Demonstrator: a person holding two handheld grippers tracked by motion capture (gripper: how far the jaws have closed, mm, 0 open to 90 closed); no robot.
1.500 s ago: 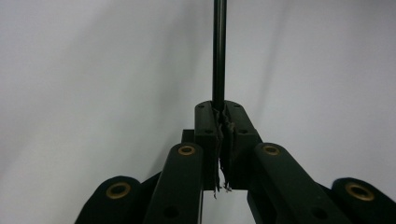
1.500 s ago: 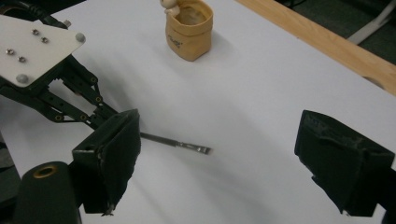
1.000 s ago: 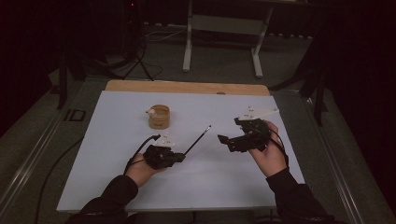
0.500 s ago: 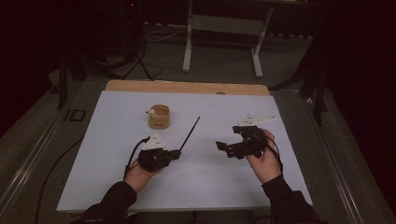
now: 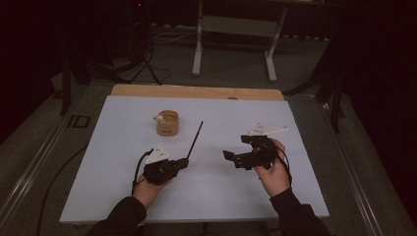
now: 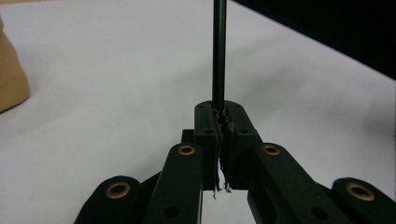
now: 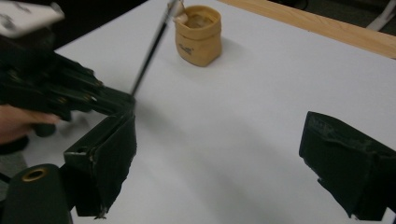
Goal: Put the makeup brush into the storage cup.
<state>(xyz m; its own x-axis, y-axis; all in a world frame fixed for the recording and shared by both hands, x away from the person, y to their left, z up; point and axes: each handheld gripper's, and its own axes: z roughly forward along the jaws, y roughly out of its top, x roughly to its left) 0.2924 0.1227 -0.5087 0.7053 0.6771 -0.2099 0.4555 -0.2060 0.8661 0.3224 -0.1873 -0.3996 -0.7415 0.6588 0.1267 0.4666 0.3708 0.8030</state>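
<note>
Over the table (image 5: 305, 196), left tongs (image 5: 186, 161) are clamping a thin rod (image 5: 195, 139) by its end. Right tongs (image 5: 235, 158) are hanging apart; the rod is looking light, stiff, slippery.

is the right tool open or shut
Open: the right tool shows its jaws spread wide with bare white table between them, gripping nothing.

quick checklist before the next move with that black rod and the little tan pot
1. Left hand-held gripper shut on the black rod: ok, jaws clamp its lower end.
2. Right hand-held gripper free to take something: ok, jaws wide apart, nothing between them.
3. Rod clear of the tan pot: ok in the high view, where its tip sits to the pot's right.
4. Pot upright on the white table: ok.
5. What is inside the pot: cannot tell, something pale sits at its rim.
6. Rod tip above the table or touching it: cannot tell.
</note>
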